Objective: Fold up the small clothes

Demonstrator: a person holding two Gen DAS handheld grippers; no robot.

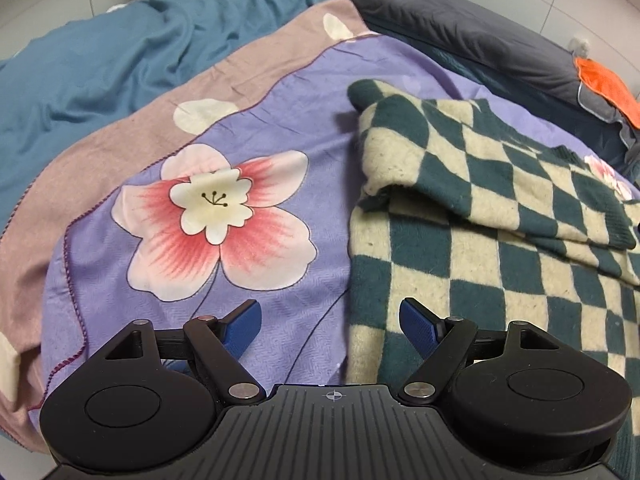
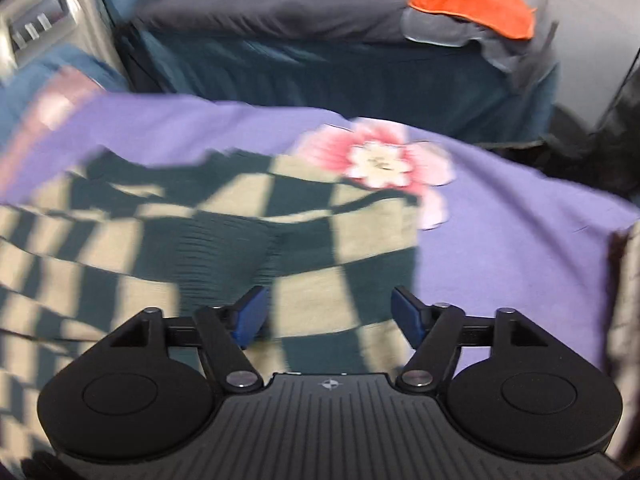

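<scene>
The left gripper (image 1: 330, 322) is spread wide and holds nothing; the checkered sweater (image 1: 500, 240) lies from its 1 to 3 o'clock on the floral sheet (image 1: 280, 92), one sleeve folded across. The right gripper (image 2: 326, 310), equally wide and empty, hovers above the sweater's edge (image 2: 200, 240), which spreads toward 9 o'clock; that view is blurred.

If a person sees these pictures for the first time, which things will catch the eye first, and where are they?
First comes the checkered sweater, dark green and cream, lying partly folded on the purple sheet; in the left wrist view it fills the right side. Next is the big pink flower print on the sheet beside it. Far behind, an orange cloth lies on a grey pillow, while the left gripper and the right gripper are both open and empty.
</scene>
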